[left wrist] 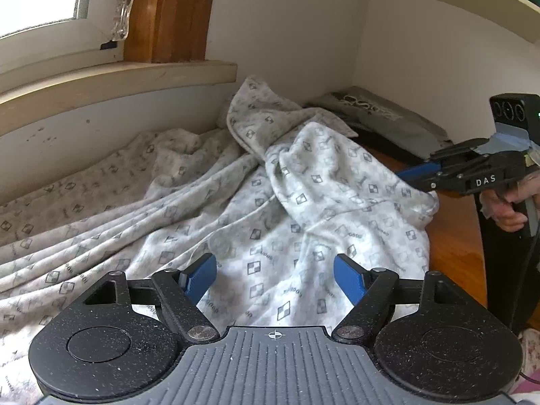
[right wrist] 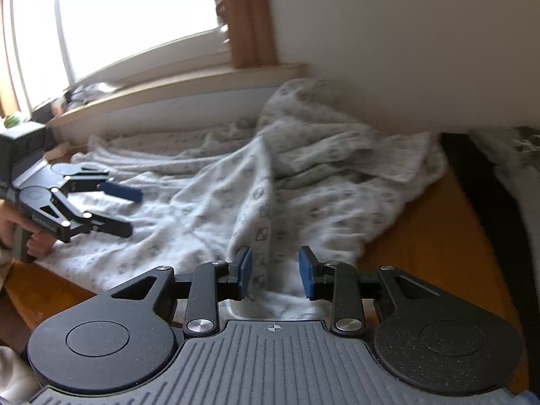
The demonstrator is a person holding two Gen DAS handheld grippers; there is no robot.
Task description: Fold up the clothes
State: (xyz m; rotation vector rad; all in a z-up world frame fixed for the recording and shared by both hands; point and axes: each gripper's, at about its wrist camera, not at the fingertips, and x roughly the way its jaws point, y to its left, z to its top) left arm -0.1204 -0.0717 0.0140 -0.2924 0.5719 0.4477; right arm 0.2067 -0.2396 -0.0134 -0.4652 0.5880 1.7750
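Your cloth (left wrist: 270,209) is pale grey-white, dotted all over with little dark grey checkered squares and tiny lettering. It's on an orange-brown wood table (left wrist: 452,249). Both your grippers are black with blue pads (left wrist: 347,278), and the grey folded fabric (left wrist: 381,114) in the corner has a dark print. Walls (left wrist: 287,27) are white, curtain (left wrist: 172,13) brown.

- Bright window (right wrist: 135,17) pours daylight in above a pale wooden sill (left wrist: 118,77).
- Brown curtain (left wrist: 172,10) hangs beside it.
- White wall (left wrist: 287,17) behind.
- Glossy brown wooden table (right wrist: 438,229) below.
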